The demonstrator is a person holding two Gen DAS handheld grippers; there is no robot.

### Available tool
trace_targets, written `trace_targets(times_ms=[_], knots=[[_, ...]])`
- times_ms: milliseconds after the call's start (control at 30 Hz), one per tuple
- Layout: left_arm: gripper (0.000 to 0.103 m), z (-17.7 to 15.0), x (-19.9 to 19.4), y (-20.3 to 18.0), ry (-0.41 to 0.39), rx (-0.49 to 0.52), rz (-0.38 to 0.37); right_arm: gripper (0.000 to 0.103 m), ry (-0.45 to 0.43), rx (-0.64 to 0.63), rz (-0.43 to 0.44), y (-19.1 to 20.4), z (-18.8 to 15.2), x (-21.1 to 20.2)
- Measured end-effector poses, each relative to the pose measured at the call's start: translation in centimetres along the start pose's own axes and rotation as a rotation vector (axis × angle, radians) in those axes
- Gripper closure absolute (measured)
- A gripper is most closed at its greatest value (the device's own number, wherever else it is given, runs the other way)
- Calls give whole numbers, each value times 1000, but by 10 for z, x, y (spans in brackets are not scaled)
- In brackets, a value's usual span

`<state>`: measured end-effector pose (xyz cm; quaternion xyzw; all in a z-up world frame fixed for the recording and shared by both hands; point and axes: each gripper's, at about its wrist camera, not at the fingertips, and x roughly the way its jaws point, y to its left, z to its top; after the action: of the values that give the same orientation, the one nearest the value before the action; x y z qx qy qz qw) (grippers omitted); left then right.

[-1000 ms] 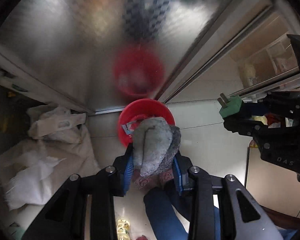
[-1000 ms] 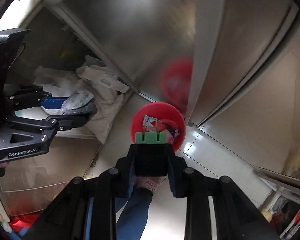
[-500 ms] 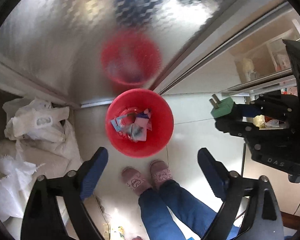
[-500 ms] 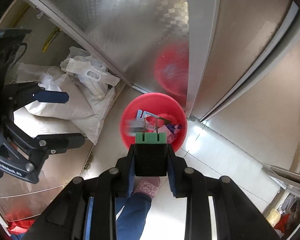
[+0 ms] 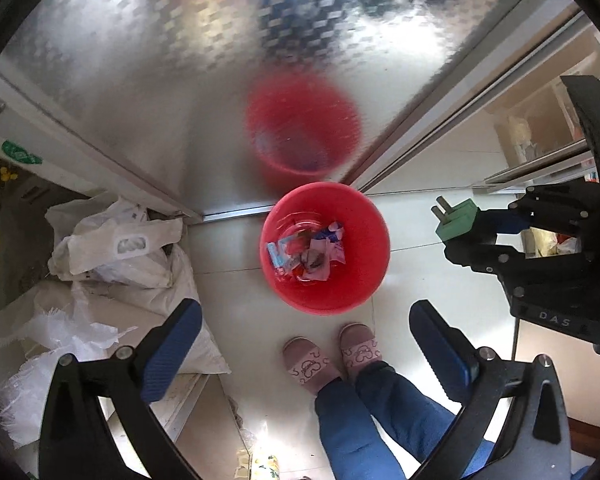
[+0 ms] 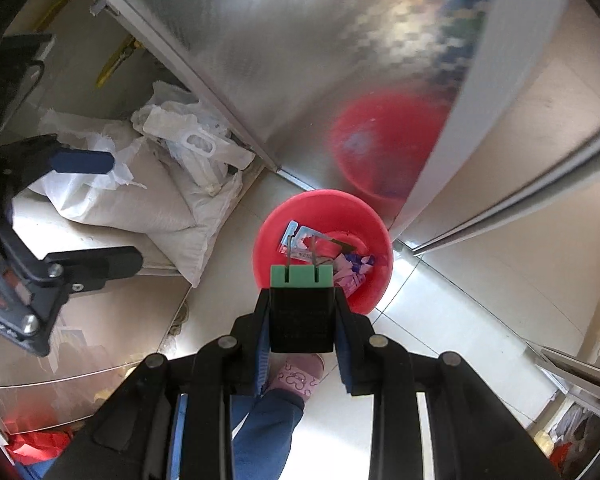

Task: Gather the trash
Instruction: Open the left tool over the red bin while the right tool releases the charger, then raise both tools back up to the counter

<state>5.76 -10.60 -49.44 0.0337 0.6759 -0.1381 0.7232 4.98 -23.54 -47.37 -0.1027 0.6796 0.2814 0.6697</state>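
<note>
Between the right gripper's (image 6: 302, 316) clamped pads sits the plug (image 6: 302, 304), black body, green face, two metal prongs, above the red bin (image 5: 374, 248) holding wrappers (image 5: 308, 250). Left gripper (image 5: 306, 356): jaws just opened wide, nothing between them.

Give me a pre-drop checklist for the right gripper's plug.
1. Right gripper shut on the green-faced plug, fingers pressing both sides: ok.
2. Plug lined up over the red bin: in the right wrist view it overlaps the near rim, not the centre; true overhead position: cannot tell.
3. Bin upright with room left, loose wrappers only at the bottom: ok.
4. Left gripper clear of the drop path: jaws have just been opening, nothing between them, standing off to the side: ok.
5. Person's slippers close to the bin's near edge, so a miss could land on them: not ok.
</note>
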Motion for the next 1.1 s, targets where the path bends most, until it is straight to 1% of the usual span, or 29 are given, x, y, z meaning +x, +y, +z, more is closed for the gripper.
trace_targets(times_ms=[33,67,133,200,233,400,467,533,700,800,933,1033,1100], knots=[[0,-2,0,2,-2,-2,9,72,8,-3,-1,2,1,2],[0,-3,0,3,-4,-6,14,56,17,-2,-4,2,2,4],[0,-6,0,8,-3,-12,18,38,9,3,-21,4,3,3],[0,-9,-6,11,-20,-24,31,33,-7,-1,-20,5,3,-1],[0,-10,-8,12,-32,-31,35,28,-7,0,-25,4,3,-2],[0,-15,-26,15,-57,-58,44,21,-7,19,-41,6,2,-10],[0,-17,-39,11,-73,-54,44,12,-12,24,-44,10,1,-20],[0,-19,-54,5,-84,-44,51,7,-26,31,-38,14,0,-34],[0,-23,-107,-13,-122,-23,74,2,-68,24,-46,29,-5,-89],[0,-27,-144,-21,-136,-17,90,2,-85,25,-54,37,-7,-127],[0,-32,-199,-33,-168,-1,90,2,-123,13,-61,52,-7,-180],[0,-35,-237,-40,-192,1,112,2,-147,16,-56,60,-7,-217],[0,-35,-260,-44,-211,-2,104,2,-170,20,-56,65,-6,-242]])
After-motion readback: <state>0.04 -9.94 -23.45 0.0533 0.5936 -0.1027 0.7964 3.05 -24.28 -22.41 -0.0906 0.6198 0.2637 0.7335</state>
